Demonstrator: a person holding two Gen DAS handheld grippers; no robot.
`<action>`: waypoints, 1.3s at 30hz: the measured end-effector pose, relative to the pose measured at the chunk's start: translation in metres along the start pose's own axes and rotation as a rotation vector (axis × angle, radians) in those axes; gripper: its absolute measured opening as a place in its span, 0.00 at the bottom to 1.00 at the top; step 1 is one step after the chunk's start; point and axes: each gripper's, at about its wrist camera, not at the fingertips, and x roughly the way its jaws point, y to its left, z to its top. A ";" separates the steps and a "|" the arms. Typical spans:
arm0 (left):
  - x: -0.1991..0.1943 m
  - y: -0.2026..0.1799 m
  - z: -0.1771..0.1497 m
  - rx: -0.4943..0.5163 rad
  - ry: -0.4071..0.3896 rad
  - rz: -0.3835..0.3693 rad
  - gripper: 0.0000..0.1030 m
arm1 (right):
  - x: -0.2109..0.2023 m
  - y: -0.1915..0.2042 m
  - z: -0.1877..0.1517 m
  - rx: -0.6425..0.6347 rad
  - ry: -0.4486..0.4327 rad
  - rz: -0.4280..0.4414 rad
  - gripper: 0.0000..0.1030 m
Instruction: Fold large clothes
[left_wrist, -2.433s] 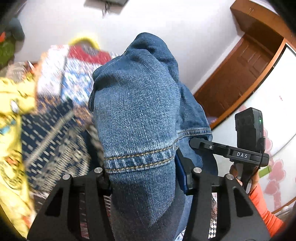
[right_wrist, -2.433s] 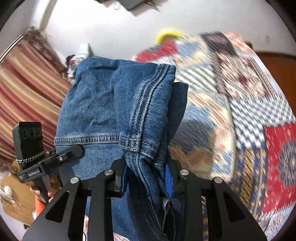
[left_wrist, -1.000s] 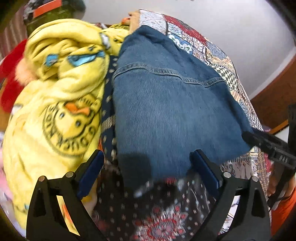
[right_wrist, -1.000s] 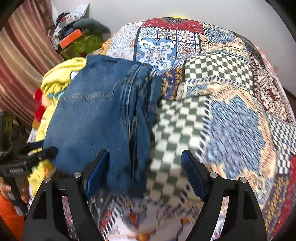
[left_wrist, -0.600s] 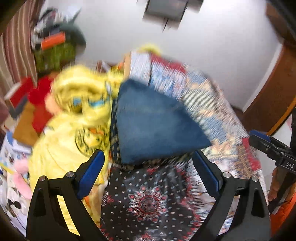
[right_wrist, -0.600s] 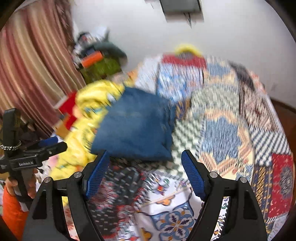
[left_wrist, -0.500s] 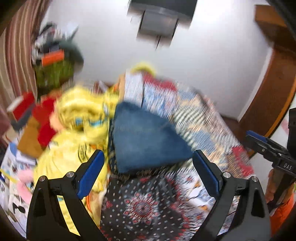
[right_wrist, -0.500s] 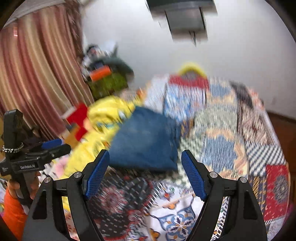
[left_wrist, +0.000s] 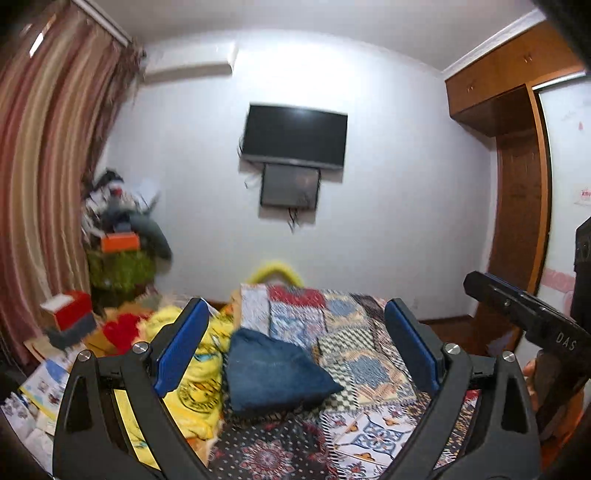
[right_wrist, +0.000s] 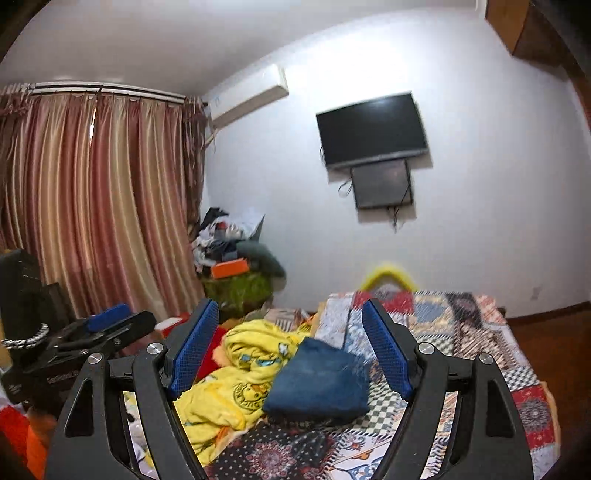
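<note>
Both claws, left claw (left_wrist: 295, 347) and right claw (right_wrist: 290, 349), point level, spread, empty.

Folded blue jeans (left_wrist: 273, 373), on patchwork bedspread (left_wrist: 365, 373)

jeans (left_wrist: 275, 373) released onto bed, both tools raised

Even, bright indoor light; fisheye bending at edges, slight motion blur.
</note>
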 end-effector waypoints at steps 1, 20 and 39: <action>-0.004 -0.002 0.000 0.008 -0.012 0.014 0.94 | -0.002 0.002 0.000 -0.006 -0.007 -0.011 0.76; -0.012 -0.015 -0.019 0.032 -0.007 0.060 0.99 | -0.005 0.001 -0.004 -0.037 0.004 -0.129 1.00; -0.004 -0.012 -0.026 0.031 0.020 0.071 1.00 | -0.009 -0.003 -0.009 -0.024 0.029 -0.147 1.00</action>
